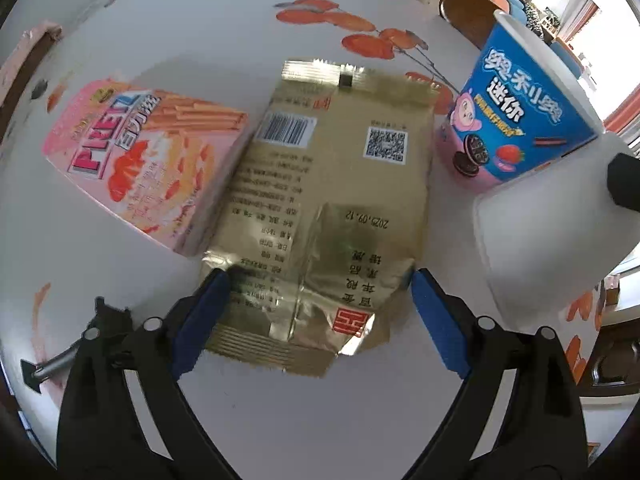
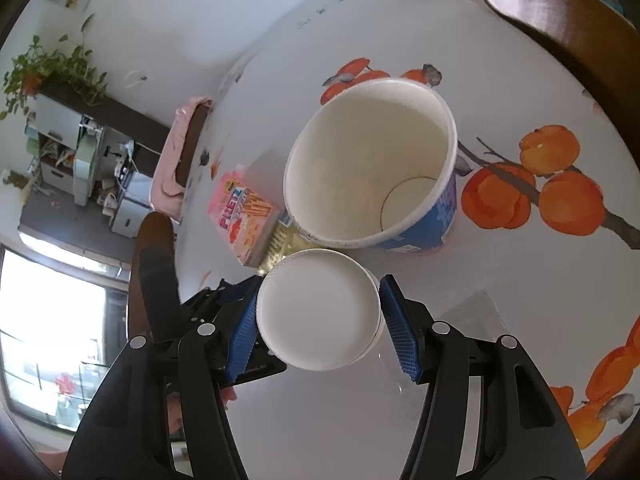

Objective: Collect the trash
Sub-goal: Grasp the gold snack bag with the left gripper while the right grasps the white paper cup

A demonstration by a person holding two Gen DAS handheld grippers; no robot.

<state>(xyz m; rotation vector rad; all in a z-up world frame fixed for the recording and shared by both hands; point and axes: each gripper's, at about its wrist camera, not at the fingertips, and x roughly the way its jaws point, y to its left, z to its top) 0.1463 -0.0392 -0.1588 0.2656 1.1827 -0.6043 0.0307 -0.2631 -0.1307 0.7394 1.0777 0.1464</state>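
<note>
A gold foil snack wrapper (image 1: pixel 328 208) lies flat on the table, printed back upward. My left gripper (image 1: pixel 318 284) points down over its near end, jaws wide open, one blue pad at each side edge. To the wrapper's left lies a pink biscuit-stick box (image 1: pixel 136 160), and to its right stands a blue cookie cup (image 1: pixel 528 120). In the right wrist view that blue cup (image 2: pixel 432 220) is empty inside. My right gripper (image 2: pixel 318 312) is shut on a white paper cup (image 2: pixel 318 308) just in front of it. The box (image 2: pixel 244 220) and a strip of the wrapper (image 2: pixel 284 244) show behind the white cup.
The table (image 2: pixel 500 280) is white with printed orange fruit. A dark wooden chair (image 2: pixel 560 40) stands at its far right edge, and a chair draped in pink cloth (image 2: pixel 176 160) at the left. A clear plastic piece (image 2: pixel 472 312) lies by the right fingers.
</note>
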